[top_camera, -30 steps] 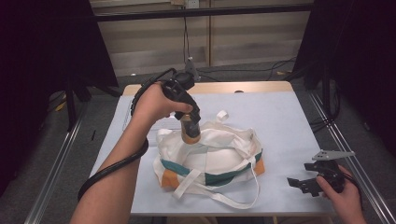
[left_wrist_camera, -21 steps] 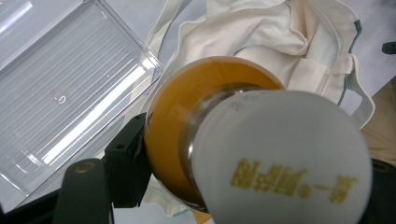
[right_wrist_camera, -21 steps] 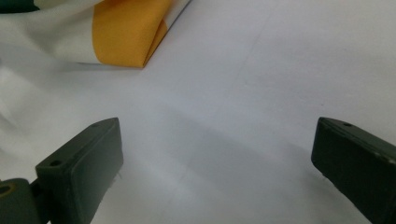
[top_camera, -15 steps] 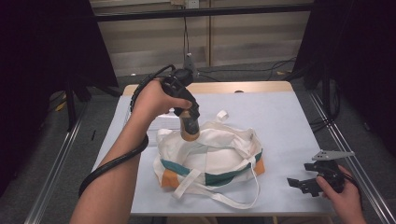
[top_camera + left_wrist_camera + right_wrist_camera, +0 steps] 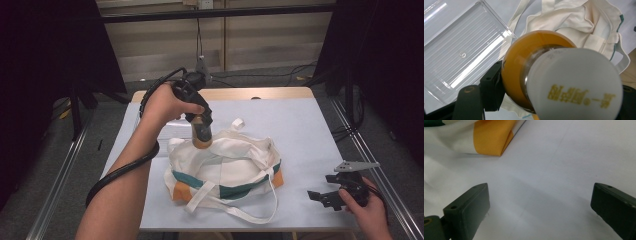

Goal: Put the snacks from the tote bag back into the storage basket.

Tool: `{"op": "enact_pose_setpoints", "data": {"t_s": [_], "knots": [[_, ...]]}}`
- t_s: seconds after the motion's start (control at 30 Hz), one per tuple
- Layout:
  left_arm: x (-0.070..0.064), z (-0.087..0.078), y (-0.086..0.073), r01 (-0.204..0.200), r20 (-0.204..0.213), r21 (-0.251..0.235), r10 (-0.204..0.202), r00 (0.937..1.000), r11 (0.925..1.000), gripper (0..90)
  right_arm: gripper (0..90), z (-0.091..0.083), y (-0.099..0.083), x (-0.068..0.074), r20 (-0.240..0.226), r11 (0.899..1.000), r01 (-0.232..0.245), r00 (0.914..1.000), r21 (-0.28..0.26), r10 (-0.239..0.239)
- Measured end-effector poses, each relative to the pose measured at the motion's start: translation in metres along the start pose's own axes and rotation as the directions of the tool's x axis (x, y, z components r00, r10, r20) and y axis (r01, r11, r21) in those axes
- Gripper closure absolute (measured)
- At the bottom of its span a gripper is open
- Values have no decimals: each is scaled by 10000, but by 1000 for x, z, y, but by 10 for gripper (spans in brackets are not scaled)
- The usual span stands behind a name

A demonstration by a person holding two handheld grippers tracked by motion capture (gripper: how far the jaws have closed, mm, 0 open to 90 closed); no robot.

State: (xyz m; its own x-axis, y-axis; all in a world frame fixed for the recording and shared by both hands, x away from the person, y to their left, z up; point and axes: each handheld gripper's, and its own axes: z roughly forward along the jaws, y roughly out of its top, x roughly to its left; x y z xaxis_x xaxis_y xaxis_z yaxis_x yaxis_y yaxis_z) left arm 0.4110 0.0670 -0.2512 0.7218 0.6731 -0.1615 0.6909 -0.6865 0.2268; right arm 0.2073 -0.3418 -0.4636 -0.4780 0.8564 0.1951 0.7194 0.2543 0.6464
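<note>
Left tool (image 5: 201,131) clenched on orange bottle (image 5: 202,140), upright above white bag (image 5: 225,165); right tool (image 5: 332,194) released, at bag's four o'clock.

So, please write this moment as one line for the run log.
left hand-held gripper: shut on bottle, above tote bag | right hand-held gripper: open, empty, low over table | clear tray: beside bag

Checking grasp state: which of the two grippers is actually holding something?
The left gripper, shut on the orange bottle with the white cap, above the canvas bag. The right gripper rests open near the table's edge, nothing between its jaws.
</note>
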Motion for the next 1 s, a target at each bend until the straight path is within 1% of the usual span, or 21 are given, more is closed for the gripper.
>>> {"op": "enact_pose_setpoints", "data": {"t_s": [0.17,0.33,0.4,0.6,0.63,0.8,0.9,0.93,1.0], "knots": [[2,0,2,-3,-80,-4,3,10000,10000,301,22,0,0,0,30,10000,37,10000,68,-37],[4,1,4,33,-35,-14,-33,10000,10000,301,22,1,0,1,-16,10000,66,10000,74,-66],[5,1,5,-28,-30,29,28,10000,10000,301,22,1,0,0,-23,9999,59,10000,88,-59],[7,0,8,104,-48,-45,-104,9999,9999,301,23,0,0,0,-37,10000,44,10000,79,-44],[6,-1,8,172,-126,-48,-173,9998,9998,301,23,1,0,0,-23,9999,78,10000,86,-78],[8,-3,10,163,-190,-61,-164,9997,9998,301,23,1,0,1,-57,9999,68,10000,106,-67],[9,-3,11,178,-163,-47,-179,9997,9998,301,24,1,0,1,-62,9999,38,10000,141,-37],[10,-2,12,127,-71,-45,-127,9999,9999,301,24,1,0,1,-75,9999,68,9999,137,-67],[10,-3,12,154,-110,-53,-155,9998,9999,301,24,1,0,0,-73,9999,75,9999,132,-74]]}}
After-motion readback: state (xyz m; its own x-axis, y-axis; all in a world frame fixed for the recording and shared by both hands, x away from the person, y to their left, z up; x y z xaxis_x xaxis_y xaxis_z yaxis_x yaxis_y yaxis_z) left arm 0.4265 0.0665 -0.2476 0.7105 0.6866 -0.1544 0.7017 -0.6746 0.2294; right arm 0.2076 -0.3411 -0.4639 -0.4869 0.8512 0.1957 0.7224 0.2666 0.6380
